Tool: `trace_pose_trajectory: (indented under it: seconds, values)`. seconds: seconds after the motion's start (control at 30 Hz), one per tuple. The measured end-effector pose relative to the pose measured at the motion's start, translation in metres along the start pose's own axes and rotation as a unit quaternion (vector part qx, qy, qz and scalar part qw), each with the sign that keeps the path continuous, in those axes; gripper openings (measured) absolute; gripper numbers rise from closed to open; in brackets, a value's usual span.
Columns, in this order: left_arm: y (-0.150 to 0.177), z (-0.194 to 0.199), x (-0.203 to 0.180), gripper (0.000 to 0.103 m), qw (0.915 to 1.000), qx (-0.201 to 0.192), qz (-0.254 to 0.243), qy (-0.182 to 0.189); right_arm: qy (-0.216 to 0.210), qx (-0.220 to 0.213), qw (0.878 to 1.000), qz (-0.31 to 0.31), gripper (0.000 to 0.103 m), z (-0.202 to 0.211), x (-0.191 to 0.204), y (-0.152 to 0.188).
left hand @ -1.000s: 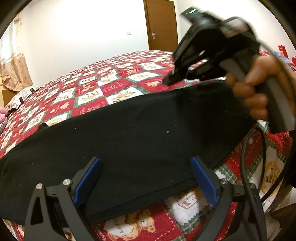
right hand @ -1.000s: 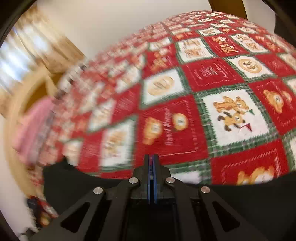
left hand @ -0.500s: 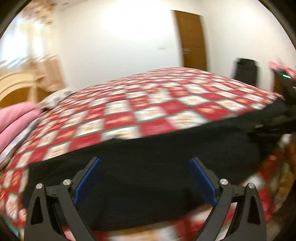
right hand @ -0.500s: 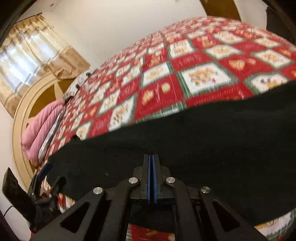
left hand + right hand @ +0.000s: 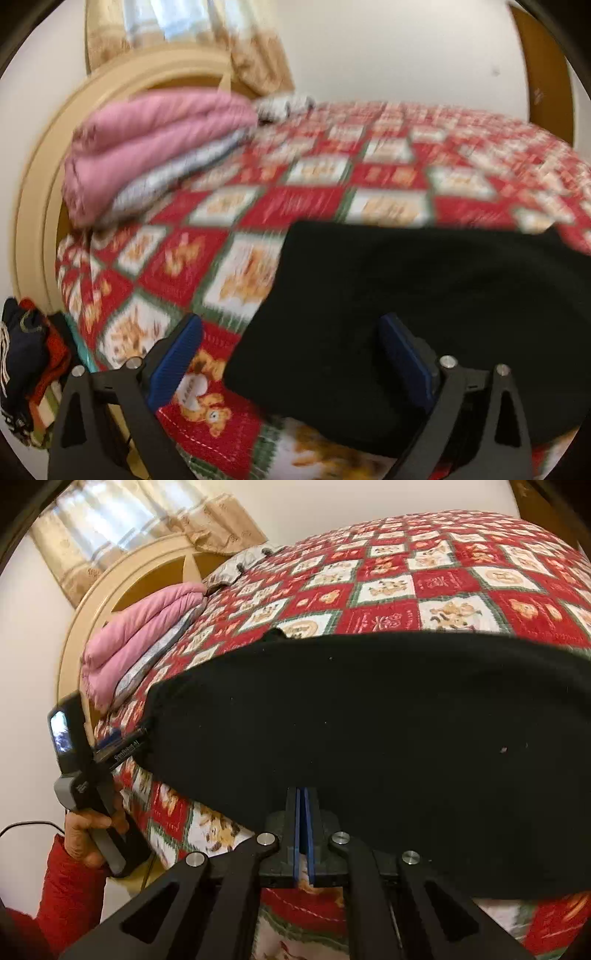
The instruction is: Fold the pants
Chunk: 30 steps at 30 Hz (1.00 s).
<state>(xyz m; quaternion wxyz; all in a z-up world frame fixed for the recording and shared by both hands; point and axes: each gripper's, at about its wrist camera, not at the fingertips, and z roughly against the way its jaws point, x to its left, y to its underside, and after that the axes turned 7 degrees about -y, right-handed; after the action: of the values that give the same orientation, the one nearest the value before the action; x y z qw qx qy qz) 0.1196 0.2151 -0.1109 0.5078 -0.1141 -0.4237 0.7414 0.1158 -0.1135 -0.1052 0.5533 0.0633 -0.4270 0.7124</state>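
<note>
The black pants (image 5: 369, 716) lie flat in a long band across the red patchwork quilt (image 5: 443, 590), near the bed's front edge. My right gripper (image 5: 303, 794) is shut, its blue pads pressed together at the pants' near edge; whether cloth sits between them is hidden. My left gripper (image 5: 290, 338) is open, its blue pads wide apart around the pants' left end (image 5: 406, 314). It also shows in the right wrist view (image 5: 122, 740), at the pants' left corner, held by a hand in a red sleeve.
A folded pink blanket (image 5: 140, 635) lies by the cream round headboard (image 5: 122, 587) at the left. Clothes (image 5: 26, 362) are heaped beside the bed at the lower left. A curtain (image 5: 140, 520) hangs behind. The quilt stretches beyond the pants.
My left gripper has swung left along the pants to their left end, still open. My right gripper has pulled back to the near edge, still shut.
</note>
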Motion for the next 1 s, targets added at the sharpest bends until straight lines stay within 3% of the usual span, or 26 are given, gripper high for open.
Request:
trace_pose_trajectory:
  seconds: [0.1,0.17,0.3,0.37,0.53,0.67,0.8,0.87,0.9,1.0]
  values:
    - [0.007,-0.004,0.015,0.103,0.9975,0.019,0.06,0.033,-0.016,-0.032,0.999,-0.015,0.003,0.001,-0.007,0.01]
    - [0.006,-0.001,0.012,0.103,0.997,0.023,0.067,0.03,-0.021,-0.034,0.999,-0.024,0.003,0.002,-0.009,0.01]
    - [0.0,0.025,-0.008,0.103,0.9991,-0.005,0.034,0.026,0.008,-0.015,1.0,0.014,0.003,0.005,0.006,0.005]
    - [-0.006,0.041,-0.023,0.103,0.9984,-0.027,0.016,0.047,0.017,-0.046,0.999,0.019,0.003,0.026,0.009,-0.002]
    - [-0.017,0.079,-0.076,0.103,0.9886,-0.064,-0.053,0.125,0.125,-0.15,0.98,0.024,0.003,0.099,-0.017,-0.023]
    - [-0.013,0.094,-0.123,0.103,0.9766,-0.06,-0.095,0.184,0.212,-0.185,0.959,-0.04,0.004,0.16,-0.073,-0.024]
    - [-0.001,0.105,-0.156,0.103,0.9696,-0.069,-0.134,0.193,0.268,-0.194,0.937,-0.114,0.004,0.207,-0.129,-0.006]
    - [0.007,0.103,-0.167,0.103,0.9695,-0.053,-0.145,0.191,0.267,-0.17,0.936,-0.152,0.005,0.215,-0.156,0.008]
    - [0.011,0.099,-0.17,0.103,0.9704,-0.04,-0.145,0.189,0.24,-0.172,0.94,-0.17,0.005,0.218,-0.167,0.014]
    - [0.012,0.093,-0.159,0.103,0.9727,-0.013,-0.1,0.209,0.196,-0.191,0.943,-0.191,0.005,0.234,-0.172,0.021]
